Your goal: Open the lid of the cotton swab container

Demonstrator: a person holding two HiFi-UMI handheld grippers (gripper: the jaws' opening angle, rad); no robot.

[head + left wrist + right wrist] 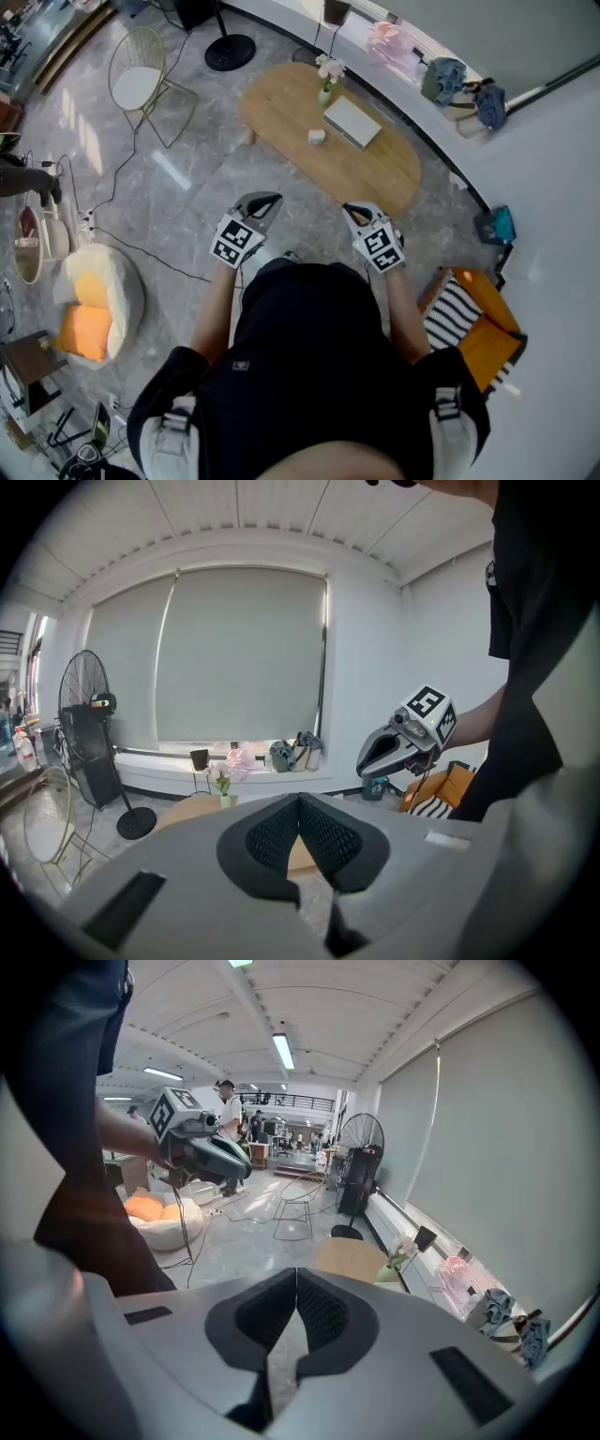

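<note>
Looking small and white, the swab container [317, 137] sits on the wooden table [375, 173] beside a flat white box [352, 122] and near a flower vase [324, 92], well apart from the left gripper [266, 200] and right gripper [354, 212], both clenched shut on nothing.

The person's left forearm [213, 309] and right forearm [403, 314] reach forward, side by side. The left gripper [263, 201] and the right gripper [353, 213] point ahead and slightly downward, each with its jaws closed together on nothing.
</note>
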